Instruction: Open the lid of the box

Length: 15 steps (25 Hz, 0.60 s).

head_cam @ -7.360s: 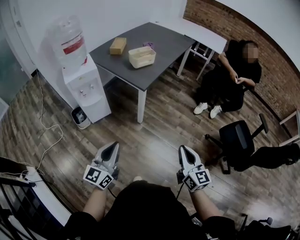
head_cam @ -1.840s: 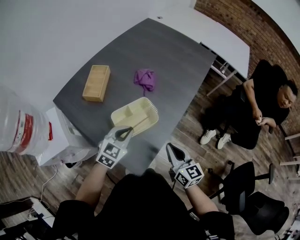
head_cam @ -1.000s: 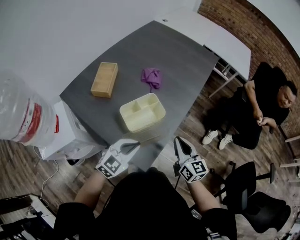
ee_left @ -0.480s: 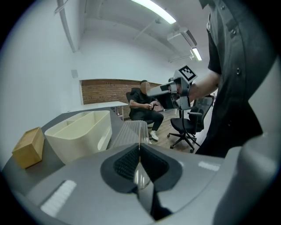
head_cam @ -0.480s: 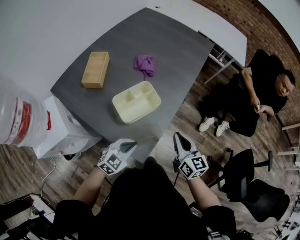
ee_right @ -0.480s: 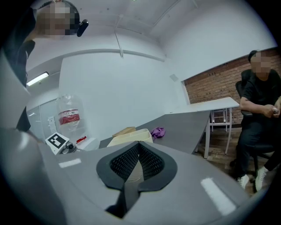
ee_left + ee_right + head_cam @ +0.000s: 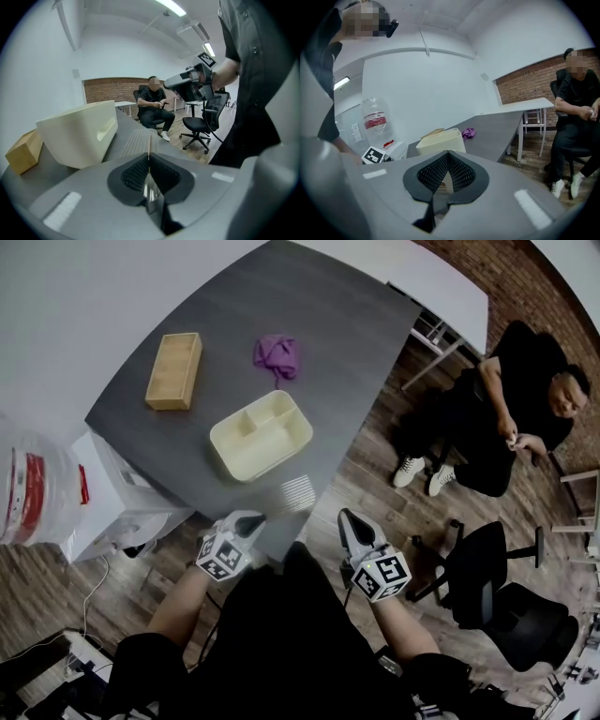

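Jaws of left gripper [image 7: 255, 518] clamped on lid [image 7: 296, 493], seemingly, now off box [image 7: 246, 442]; right gripper's [image 7: 345, 517] together.

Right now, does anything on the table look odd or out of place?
Nothing spilled or damaged. The lid is off the box, pinched in the left gripper at the near corner of the table. A crumpled purple cloth lies beyond the box.

The box [image 7: 261, 434] sits on the desk [image 7: 328, 324] near its front edge. The lid [image 7: 298, 493] lies just before it, off the box, its near edge in the left hand-held gripper [image 7: 253, 519]. Behind the box, a tray [image 7: 174, 370] lies left and a cloth [image 7: 277, 352] right. A water dispenser [image 7: 112, 512] stands left of the desk — a seated person [image 7: 506, 418] right.
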{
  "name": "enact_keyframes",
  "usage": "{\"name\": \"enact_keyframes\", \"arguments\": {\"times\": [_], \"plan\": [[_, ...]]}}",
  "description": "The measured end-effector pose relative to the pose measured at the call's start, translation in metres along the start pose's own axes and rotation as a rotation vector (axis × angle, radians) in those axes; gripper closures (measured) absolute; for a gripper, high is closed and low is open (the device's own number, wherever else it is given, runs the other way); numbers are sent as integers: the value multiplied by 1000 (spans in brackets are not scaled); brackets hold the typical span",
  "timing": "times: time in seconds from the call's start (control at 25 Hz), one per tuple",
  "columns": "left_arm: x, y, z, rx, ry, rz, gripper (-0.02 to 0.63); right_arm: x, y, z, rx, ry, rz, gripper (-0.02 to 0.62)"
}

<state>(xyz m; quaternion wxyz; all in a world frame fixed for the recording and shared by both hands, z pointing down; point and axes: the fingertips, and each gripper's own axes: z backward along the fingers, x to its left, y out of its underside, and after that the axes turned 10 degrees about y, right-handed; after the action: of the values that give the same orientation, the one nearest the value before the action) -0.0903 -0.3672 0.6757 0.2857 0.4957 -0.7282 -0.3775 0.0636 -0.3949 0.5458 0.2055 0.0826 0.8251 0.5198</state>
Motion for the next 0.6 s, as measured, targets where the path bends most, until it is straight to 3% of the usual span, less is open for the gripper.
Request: {"name": "enact_keyframes", "arguments": {"times": [0.6], "plan": [[-2, 18, -19, 54, 25, 18, 597, -3, 7, 7, 25, -1, -21, 594]]}}
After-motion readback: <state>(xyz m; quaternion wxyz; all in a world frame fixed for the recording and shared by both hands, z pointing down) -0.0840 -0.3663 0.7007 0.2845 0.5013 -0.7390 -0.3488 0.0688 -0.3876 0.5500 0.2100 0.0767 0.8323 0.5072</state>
